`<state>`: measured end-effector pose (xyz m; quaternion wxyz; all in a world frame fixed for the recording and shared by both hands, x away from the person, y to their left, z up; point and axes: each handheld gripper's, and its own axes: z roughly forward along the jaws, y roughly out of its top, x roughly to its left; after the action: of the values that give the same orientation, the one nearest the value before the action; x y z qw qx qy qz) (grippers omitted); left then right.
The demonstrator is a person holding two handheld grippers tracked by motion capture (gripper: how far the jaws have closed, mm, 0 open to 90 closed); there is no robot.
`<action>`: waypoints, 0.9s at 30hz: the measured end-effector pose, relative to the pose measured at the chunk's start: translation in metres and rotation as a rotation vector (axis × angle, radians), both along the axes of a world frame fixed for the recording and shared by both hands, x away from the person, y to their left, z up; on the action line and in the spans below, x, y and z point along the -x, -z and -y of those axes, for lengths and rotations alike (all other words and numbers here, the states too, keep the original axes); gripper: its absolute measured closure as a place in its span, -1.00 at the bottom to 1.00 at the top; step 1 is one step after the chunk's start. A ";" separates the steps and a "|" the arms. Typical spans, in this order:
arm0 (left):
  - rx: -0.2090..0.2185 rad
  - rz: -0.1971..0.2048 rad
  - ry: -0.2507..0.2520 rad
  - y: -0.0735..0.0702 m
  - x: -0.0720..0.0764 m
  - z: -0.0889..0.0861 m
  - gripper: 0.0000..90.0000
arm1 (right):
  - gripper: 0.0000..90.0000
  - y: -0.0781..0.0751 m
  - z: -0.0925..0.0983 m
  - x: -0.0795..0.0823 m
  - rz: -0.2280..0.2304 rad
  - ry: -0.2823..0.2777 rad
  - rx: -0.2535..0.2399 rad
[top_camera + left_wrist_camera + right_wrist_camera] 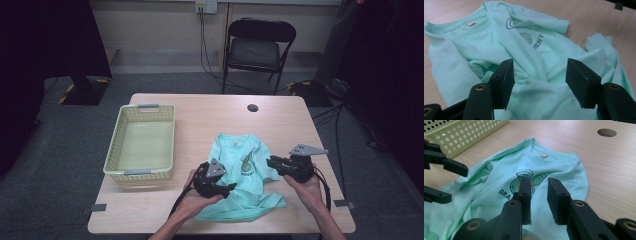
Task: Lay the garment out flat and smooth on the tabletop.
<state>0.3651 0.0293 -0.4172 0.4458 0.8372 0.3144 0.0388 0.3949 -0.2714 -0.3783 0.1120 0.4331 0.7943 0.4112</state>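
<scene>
A mint-green T-shirt (pixel 246 176) with a dark printed logo lies crumpled, collar away from me, on the near right part of the wooden table (pixel 210 107). My left gripper (pixel 227 189) hovers at the shirt's left edge. In the left gripper view its jaws (pixel 540 70) stand wide apart over bunched fabric (pixel 499 42), gripping nothing. My right gripper (pixel 272 162) is at the shirt's right sleeve. Its jaws (pixel 539 185) point at the shirt's print (pixel 564 167) with a narrow gap and nothing pinched. The left gripper (pixel 455 183) shows open at the left of that view.
A pale yellow perforated basket (pixel 115 145) stands on the table's left side, also seen as the basket (pixel 461 132) in the right gripper view. A round cable hole (pixel 253 107) is near the far edge. A black folding chair (pixel 257 47) stands behind the table.
</scene>
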 end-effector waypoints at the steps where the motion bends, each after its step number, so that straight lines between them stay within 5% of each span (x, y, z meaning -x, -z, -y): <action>1: 0.004 0.000 -0.008 0.000 0.002 0.000 -0.12 | 0.64 0.000 0.001 0.002 0.002 0.003 -0.003; 13: -0.044 -0.042 0.033 0.019 0.017 0.008 -0.16 | 0.61 0.033 0.009 0.016 -0.051 0.058 -0.011; 27: -0.081 -0.068 0.066 0.030 0.022 0.008 -0.18 | 0.64 0.063 0.010 0.009 -0.120 0.101 0.083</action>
<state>0.3427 0.0213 -0.4467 0.4016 0.8654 0.2995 0.0084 0.3859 -0.2812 -0.4409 0.1027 0.4914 0.7930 0.3452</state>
